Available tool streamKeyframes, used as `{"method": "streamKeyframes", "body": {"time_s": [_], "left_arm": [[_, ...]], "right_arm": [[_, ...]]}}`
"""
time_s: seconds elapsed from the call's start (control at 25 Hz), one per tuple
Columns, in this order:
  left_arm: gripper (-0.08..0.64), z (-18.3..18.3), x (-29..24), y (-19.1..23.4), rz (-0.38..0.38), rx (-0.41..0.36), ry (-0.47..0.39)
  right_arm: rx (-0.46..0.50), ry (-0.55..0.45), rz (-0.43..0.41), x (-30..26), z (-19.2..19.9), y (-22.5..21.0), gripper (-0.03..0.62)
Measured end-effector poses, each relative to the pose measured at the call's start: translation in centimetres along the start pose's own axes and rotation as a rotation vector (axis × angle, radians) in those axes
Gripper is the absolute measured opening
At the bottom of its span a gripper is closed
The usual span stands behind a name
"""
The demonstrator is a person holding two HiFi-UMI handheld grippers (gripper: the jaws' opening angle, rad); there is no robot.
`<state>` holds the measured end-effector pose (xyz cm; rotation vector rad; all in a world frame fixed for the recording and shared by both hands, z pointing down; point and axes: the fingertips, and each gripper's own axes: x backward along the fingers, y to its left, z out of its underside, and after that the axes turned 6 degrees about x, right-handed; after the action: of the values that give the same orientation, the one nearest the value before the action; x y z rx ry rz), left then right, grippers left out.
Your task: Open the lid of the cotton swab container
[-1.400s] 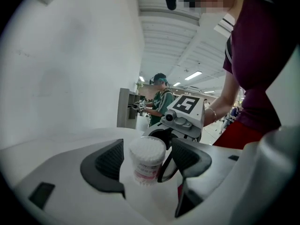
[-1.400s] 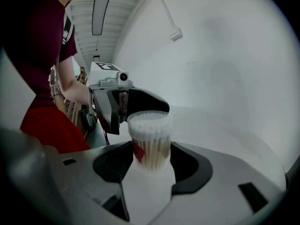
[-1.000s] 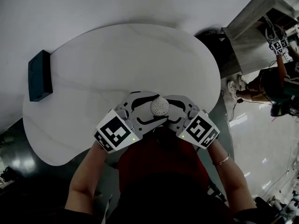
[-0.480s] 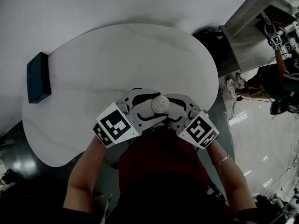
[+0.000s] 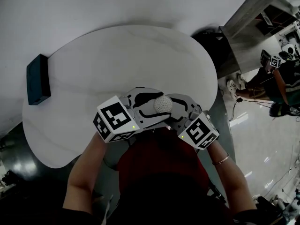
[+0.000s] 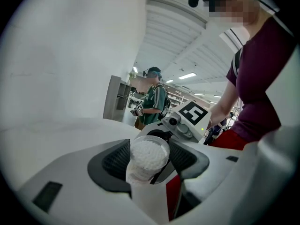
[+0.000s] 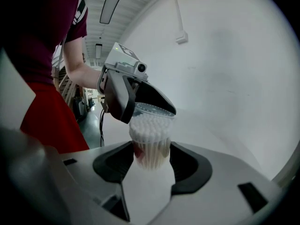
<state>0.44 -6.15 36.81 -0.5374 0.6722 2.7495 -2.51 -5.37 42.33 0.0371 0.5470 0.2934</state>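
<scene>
– Currently, where is the cotton swab container (image 5: pixel 162 105) located?
– It is found at the lower centre of the head view, over the near edge of the table (image 5: pixel 117 55), between the two grippers and close to the person's body.

– How is it held?
– The lower body is clamped by the right gripper (image 7: pixel 151 159), whose jaws are closed on it from both sides. The left gripper (image 6: pixel 149 159) is closed on the upper end, at the lid (image 7: pixel 153 109).

– Which relation is to be observed for the coming move?
– The long axis. In the right gripper view the container stands upright at frame centre with the lid end uppermost. The left gripper is seen reaching in from the upper left onto that end. The grippers are thus set at opposite ends of one axis, and the left one is the nearer to the lid. Separation is judged to be required along that axis, with the body kept fixed by the right gripper.

– Is the lid off?
– That cannot be settled. The clear lid appears slightly tilted over the swab heads, but no gap is clearly shown. The swabs are packed to the top, so spillage is judged possible if the body is tipped.
</scene>
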Motion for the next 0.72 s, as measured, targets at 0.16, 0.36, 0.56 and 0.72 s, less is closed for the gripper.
{"method": "streamKeyframes", "body": {"time_s": [0.16, 0.36, 0.56, 0.72], "left_arm": [[0.276, -0.2, -0.3, 0.0, 0.068, 0.075, 0.006], [0.276, -1.1, -0.4, 0.3, 0.095, 0.105, -0.009], [0.276, -2.3, -0.3, 0.8, 0.069, 0.104, -0.035], [0.276, -3.2, 0.0, 1.7, 0.049, 0.118, -0.078]], "right_arm": [[0.038, 0.005, 0.003, 0.3, 0.4, -0.2, 0.253], [0.032, -0.013, 0.017, 0.7, 0.4, -0.7, 0.253], [0.059, -0.011, 0.026, 0.9, 0.1, -1.4, 0.253], [0.055, -0.010, 0.026, 1.0, 0.5, -1.5, 0.253]]}}
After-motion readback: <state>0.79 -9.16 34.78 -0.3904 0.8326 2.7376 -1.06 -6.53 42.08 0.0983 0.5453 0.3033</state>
